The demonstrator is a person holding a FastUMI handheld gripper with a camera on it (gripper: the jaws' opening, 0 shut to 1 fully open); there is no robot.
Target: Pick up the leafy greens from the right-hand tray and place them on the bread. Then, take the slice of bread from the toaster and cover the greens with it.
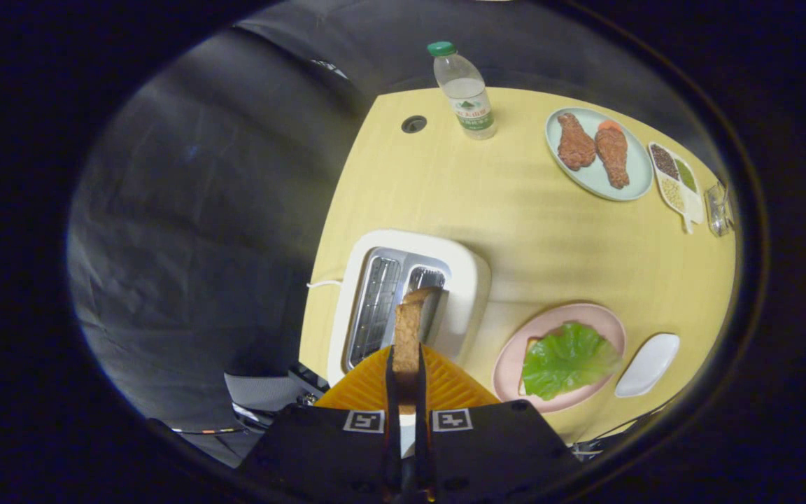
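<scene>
My gripper [407,358] is shut on a slice of bread [408,329], held edge-on between both fingers, just above the white toaster [460,269]. The slice's far end hangs over the toaster's right slot [425,280]. To the right of the fingers sits a pink plate [555,315] with a leaf of green lettuce [568,358] lying over a bread slice [530,343], of which only an edge shows. A small white tray [648,364] lies just right of the plate, with nothing on it.
On the yellow table [515,210], beyond the toaster, stand a water bottle [466,91], a pale blue plate [637,175] with two pieces of fried meat, a small divided dish of grains [676,183] and a glass [718,208]. The table's left edge drops off beside the toaster.
</scene>
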